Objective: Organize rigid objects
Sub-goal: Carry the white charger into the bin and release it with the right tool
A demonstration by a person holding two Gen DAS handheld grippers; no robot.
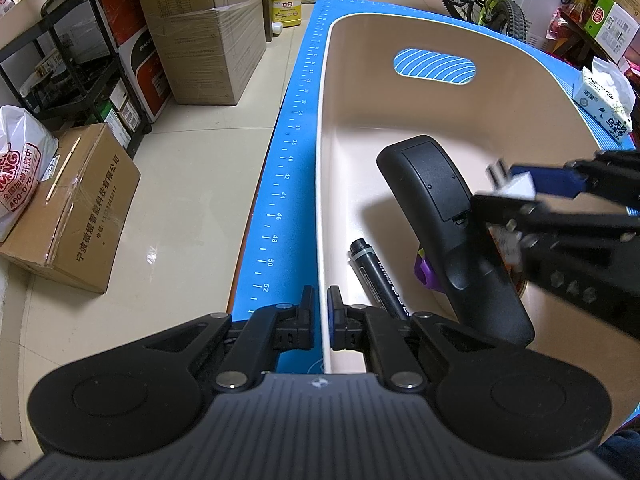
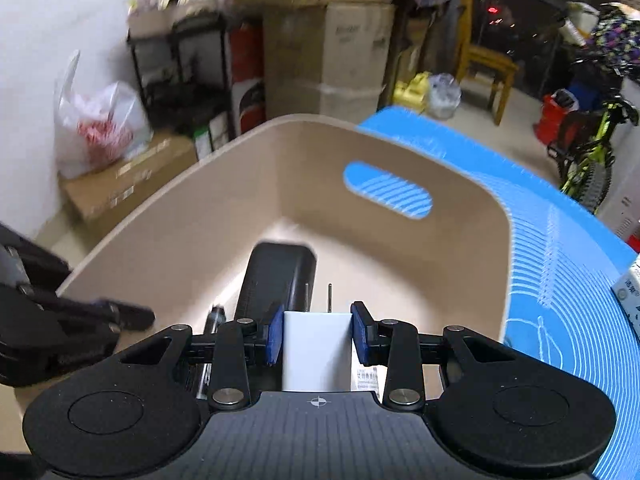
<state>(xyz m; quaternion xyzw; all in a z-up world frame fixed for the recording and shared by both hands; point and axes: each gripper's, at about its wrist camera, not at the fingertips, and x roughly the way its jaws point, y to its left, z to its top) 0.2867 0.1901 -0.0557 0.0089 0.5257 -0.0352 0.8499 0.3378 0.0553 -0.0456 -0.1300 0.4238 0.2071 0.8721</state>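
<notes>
Inside, left gripper (image 1: 319, 308) pinching bin (image 1: 360, 80) rim, right gripper (image 2: 318, 334) clamping charger (image 2: 316, 344)

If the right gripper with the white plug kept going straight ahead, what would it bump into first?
Probably the black remote control lying in the beige bin. The right gripper, shut on the white charger plug, points down into the bin, and the remote sits just beyond the prongs, though depth is hard to judge.

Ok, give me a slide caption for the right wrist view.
Right gripper carries a white plug-in charger over the beige bin, where a black remote already lies.
</notes>
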